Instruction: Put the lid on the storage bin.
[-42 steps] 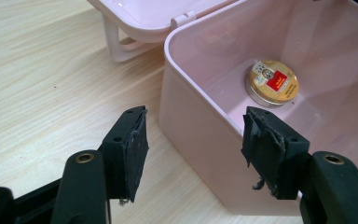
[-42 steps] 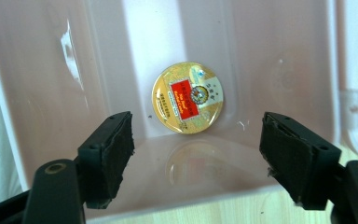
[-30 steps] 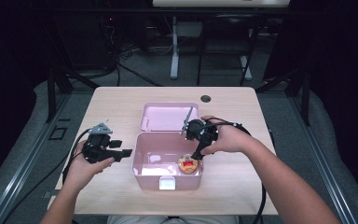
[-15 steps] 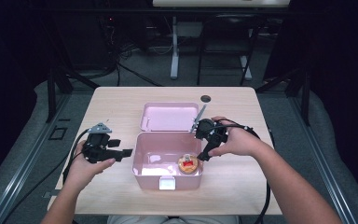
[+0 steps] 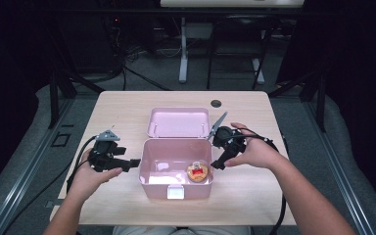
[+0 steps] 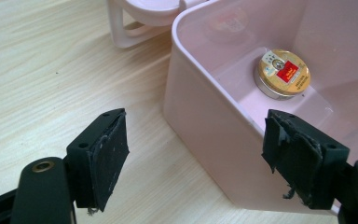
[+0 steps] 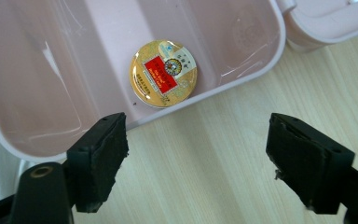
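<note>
One round tin (image 5: 198,171) sits alone in the pink box (image 5: 149,169), down on the floor of it, tucked toward the right front corner as seen from the high view. The box is open, its lid (image 5: 178,122) thrown back and lying flat on the surface (image 5: 122,105) behind it. A white latch (image 5: 175,193) shows on the front wall. The tin's gold top carries a red rectangular label with small gold characters, too fine to read, and a little round emblem beside it (image 7: 163,73).

Right gripper (image 5: 219,164) hovers just outside the box's right wall, fingers (image 7: 102,158) released and spread wide, nothing between them; its own view looks down over the rim onto the tin. Left gripper (image 5: 133,162) is at the box's left wall, fingers (image 6: 105,156) also spread wide and holding nothing, one outside the wall over bare wood, the other seen across the rim. A dark round grommet (image 5: 216,103) marks the surface's far edge.
</note>
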Available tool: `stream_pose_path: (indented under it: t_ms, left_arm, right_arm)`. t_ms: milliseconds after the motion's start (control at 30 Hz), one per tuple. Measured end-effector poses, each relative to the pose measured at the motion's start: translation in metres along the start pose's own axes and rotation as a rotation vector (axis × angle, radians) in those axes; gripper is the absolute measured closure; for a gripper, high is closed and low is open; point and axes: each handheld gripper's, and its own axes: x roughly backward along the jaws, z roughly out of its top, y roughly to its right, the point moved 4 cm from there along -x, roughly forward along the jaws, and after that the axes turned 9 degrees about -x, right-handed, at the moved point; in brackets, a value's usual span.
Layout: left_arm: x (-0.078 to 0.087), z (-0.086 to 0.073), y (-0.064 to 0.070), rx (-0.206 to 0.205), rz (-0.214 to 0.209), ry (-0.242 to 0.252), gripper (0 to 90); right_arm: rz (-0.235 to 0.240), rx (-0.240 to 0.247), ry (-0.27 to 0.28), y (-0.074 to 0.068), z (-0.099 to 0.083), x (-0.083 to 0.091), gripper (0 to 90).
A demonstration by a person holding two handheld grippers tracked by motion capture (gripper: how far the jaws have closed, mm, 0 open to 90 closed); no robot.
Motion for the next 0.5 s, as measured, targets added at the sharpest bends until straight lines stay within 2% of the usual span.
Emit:
stream_pose_path:
  t_ms: [67,233,300,333,500]
  left_arm:
    - [0.000,-0.001,-0.001,-0.002,0.003,-0.002,27.5]
    - [0.001,-0.001,-0.001,-0.016,0.018,0.009,29.1]
    - [0.001,0.000,0.001,-0.031,-0.004,0.020,37.7]
    - [0.000,0.000,0.001,-0.033,-0.008,0.023,38.7]
    - [-0.001,-0.001,0.002,-0.049,0.007,0.015,38.7]
  right_arm:
    - [0.004,-0.017,0.021,0.002,-0.002,0.000,24.1]
    - [0.017,-0.058,0.065,0.008,-0.009,-0.001,27.6]
    - [0.018,-0.078,0.083,0.010,-0.011,-0.001,29.2]
    - [0.015,-0.088,0.095,0.012,-0.012,-0.002,29.8]
    - [0.005,-0.116,0.133,0.017,-0.015,-0.003,32.8]
